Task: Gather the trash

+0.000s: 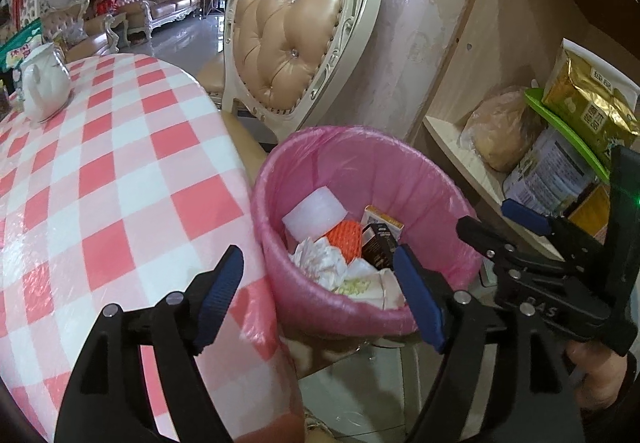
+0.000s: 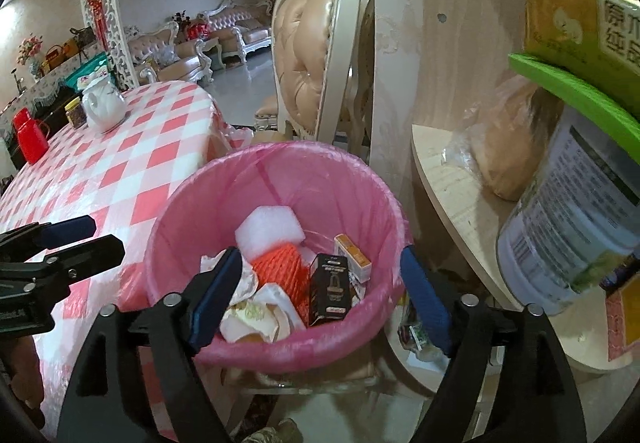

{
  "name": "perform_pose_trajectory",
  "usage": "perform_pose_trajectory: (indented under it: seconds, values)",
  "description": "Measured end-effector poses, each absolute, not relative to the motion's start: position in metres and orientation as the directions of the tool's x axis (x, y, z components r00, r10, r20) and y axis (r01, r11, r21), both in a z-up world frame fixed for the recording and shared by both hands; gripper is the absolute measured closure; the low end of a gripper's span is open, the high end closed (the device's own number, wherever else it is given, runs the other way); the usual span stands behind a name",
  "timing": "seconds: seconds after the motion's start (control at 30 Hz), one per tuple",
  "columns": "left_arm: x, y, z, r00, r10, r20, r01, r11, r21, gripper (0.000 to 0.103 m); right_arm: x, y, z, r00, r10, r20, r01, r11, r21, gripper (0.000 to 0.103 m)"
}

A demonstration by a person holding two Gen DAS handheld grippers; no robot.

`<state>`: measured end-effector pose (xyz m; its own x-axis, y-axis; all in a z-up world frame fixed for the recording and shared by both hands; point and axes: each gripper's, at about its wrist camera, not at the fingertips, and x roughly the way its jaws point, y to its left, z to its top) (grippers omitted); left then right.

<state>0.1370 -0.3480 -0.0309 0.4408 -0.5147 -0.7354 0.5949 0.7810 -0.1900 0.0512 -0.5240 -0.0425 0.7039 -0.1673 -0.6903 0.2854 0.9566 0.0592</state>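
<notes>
Two hand-held grippers hang over a trash bin (image 2: 276, 351) lined with a pink bag, which stands between a checked tabletop (image 1: 100, 171) and a wooden shelf (image 2: 452, 195). The left gripper (image 1: 320, 299) has its blue-padded fingers spread wide with nothing between them; the near rim of the bin sits just ahead of and below its tips, and the pink-and-white tabletop lies under its left finger. The right gripper (image 2: 324, 295) is likewise spread wide and empty, its fingers framing the bin's near rim from above.

The collected trash lies in the bottom of the bin, ahead of both grippers: a white foam block (image 2: 268, 231) at the back, an orange mesh wad (image 2: 282, 271) in front of it, a black carton (image 2: 330, 291) standing upright just to the right, an orange-and-white box (image 2: 352, 257) behind the carton, and crumpled white paper (image 2: 256, 307) nearest the fingers.

Further ahead of the grippers a tufted chair (image 1: 296, 43) stands with its back toward the bin. A white teapot (image 1: 44, 83) rests on the tabletop well off to the left. To the right of the right gripper, the shelf carries a large tin (image 2: 576, 227), a bagged loaf (image 2: 516, 139) and a gold packet (image 2: 576, 3) on a green tray (image 2: 576, 91).
</notes>
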Motion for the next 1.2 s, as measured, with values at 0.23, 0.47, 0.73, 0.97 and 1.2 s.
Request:
perform_pose_trajectory:
  seconds: [0.23,0.47,0.73,0.97,1.2]
  values:
    - [0.128,-0.344,-0.034,0.441,-0.514,-0.736,0.594,0.781,-0.19,0.028,0.037,-0.521,-0.041,0.702,-0.165,-0.693,0.277,0.96,0.051,0.021]
    - [0.126,-0.345,-0.034,0.442,-0.517,-0.733,0.597,0.779,-0.189,0.028,0.036,-0.523,-0.042,0.702,-0.162,-0.693,0.277,0.959,0.056,0.019]
    - [0.127,-0.343,-0.033,0.447,-0.515,-0.731,0.594,0.782,-0.188,0.028,0.039,-0.521,-0.042,0.702,-0.158,-0.694,0.27,0.961,0.054,0.019]
    - [0.126,-0.343,-0.032,0.444,-0.52,-0.729,0.6,0.777,-0.19,0.028,0.041,-0.519,-0.042,0.699,-0.158,-0.697,0.268,0.962,0.05,0.019]
    - [0.126,-0.344,-0.032,0.443,-0.521,-0.73,0.601,0.777,-0.19,0.028,0.041,-0.519,-0.042,0.699,-0.159,-0.698,0.268,0.962,0.05,0.019]
